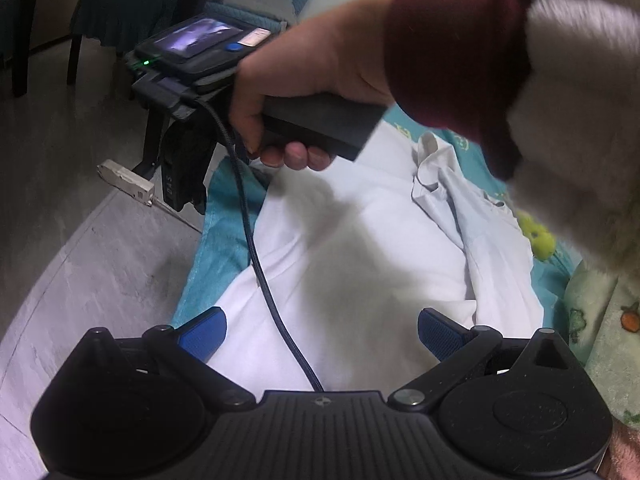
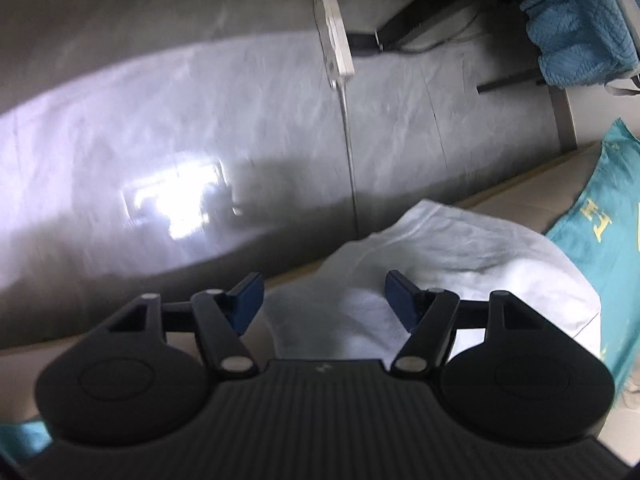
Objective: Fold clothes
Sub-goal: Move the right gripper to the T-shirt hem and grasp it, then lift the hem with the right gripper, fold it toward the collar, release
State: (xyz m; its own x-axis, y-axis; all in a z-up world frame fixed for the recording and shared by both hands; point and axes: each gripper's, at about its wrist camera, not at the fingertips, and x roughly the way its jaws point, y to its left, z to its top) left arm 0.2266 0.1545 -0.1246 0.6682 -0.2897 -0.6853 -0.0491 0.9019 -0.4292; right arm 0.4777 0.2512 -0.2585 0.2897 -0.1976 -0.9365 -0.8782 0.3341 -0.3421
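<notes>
A white shirt (image 1: 360, 248) lies spread on a teal blanket (image 1: 218, 248) on the bed, its collar (image 1: 430, 160) at the far right. My left gripper (image 1: 322, 334) is open just above the shirt's near part, empty. The right gripper's body (image 1: 188, 120) shows in the left wrist view, held by a hand (image 1: 320, 76) above the shirt's far edge, its fingers hidden. In the right wrist view my right gripper (image 2: 324, 300) is open and empty over a white fold of the shirt (image 2: 460, 264) at the bed's edge.
Grey floor (image 2: 200, 140) runs beside the bed, with a white power strip (image 2: 334, 36) and its cord. A chair draped in teal cloth (image 1: 120, 8) stands at the back. A green patterned cloth (image 1: 600, 328) lies at the right.
</notes>
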